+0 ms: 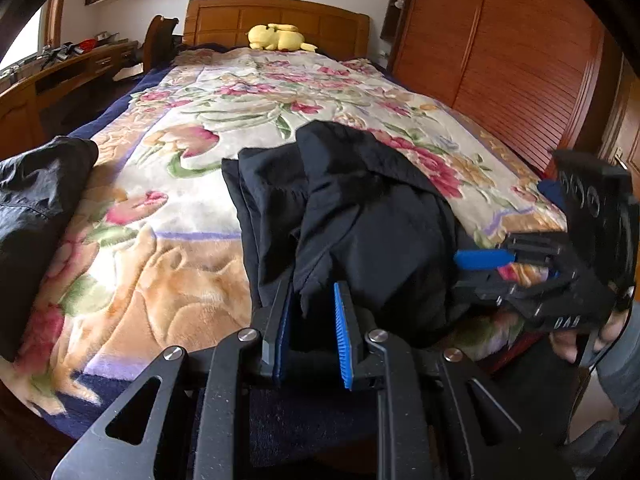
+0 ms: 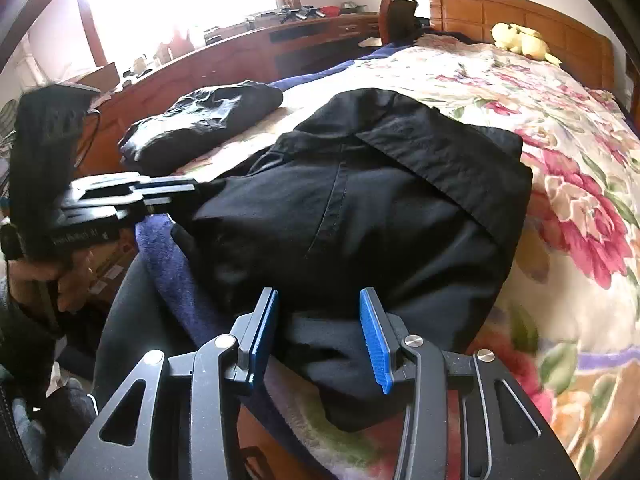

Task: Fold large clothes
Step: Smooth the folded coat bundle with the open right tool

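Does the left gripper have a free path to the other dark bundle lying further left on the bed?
Probably yes. Only bare floral blanket lies between the left gripper and the dark bundle. But its jaws have black garment cloth between them.

The black garment (image 2: 380,208) is seen as matt woven cloth with stitched seams. The floral blanket (image 1: 168,216) appears plush and fuzzy. Ribbed blue pads (image 2: 374,344) are mounted on the matt black speckled right gripper (image 2: 316,336), with shiny metal pivots.

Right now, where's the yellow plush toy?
The yellow plush toy sits at the far end of the bed against the wooden headboard, beyond the black garment; it shows top right in the right wrist view.
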A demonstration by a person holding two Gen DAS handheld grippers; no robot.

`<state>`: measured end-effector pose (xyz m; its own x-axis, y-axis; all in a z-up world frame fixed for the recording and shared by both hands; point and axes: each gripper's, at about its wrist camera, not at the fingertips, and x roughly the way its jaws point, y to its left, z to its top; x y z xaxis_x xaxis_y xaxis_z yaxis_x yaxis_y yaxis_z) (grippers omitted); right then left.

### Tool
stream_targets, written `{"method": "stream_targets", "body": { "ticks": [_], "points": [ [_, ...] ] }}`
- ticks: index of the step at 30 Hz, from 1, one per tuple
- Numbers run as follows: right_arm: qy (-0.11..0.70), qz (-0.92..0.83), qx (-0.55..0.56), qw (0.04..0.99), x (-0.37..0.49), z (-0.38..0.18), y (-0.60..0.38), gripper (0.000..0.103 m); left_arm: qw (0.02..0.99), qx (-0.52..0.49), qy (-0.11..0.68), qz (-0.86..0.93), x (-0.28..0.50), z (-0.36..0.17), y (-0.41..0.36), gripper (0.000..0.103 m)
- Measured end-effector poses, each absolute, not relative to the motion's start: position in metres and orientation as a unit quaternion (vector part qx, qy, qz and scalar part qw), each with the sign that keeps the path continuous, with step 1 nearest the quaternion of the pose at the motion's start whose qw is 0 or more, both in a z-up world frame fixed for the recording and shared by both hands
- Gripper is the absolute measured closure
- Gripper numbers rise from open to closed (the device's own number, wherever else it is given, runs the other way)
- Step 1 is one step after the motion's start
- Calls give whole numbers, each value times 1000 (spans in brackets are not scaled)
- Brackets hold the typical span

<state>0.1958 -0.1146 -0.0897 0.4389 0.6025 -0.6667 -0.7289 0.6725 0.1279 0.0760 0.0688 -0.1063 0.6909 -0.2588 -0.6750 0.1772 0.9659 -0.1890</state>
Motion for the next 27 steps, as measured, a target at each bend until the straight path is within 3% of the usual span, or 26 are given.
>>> {"method": "stream_targets", "body": {
  "ticks": [2, 4, 10, 18, 22, 27],
  "points": [
    [356, 398, -87, 841, 197, -86, -117, 60, 916, -61, 372, -134, 73, -108, 70, 94],
    [358, 397, -88, 841, 200, -82, -119, 60, 920, -60, 363, -135, 69, -106, 71, 98],
    [330, 389, -103, 854, 217, -52, -120, 59, 933, -74, 333, -112, 53, -94, 95, 99],
    [314, 386, -163, 852, 273, -36, -78, 59, 927, -76, 356, -90, 54, -120, 107, 99],
    [334, 386, -193, 838, 311, -42, -55, 45, 928, -71, 355, -92, 56, -121, 106, 99],
    [364, 383, -199, 825, 355, -43, -38, 36, 927, -70, 356, -97, 59, -125, 107, 99]
  ]
}}
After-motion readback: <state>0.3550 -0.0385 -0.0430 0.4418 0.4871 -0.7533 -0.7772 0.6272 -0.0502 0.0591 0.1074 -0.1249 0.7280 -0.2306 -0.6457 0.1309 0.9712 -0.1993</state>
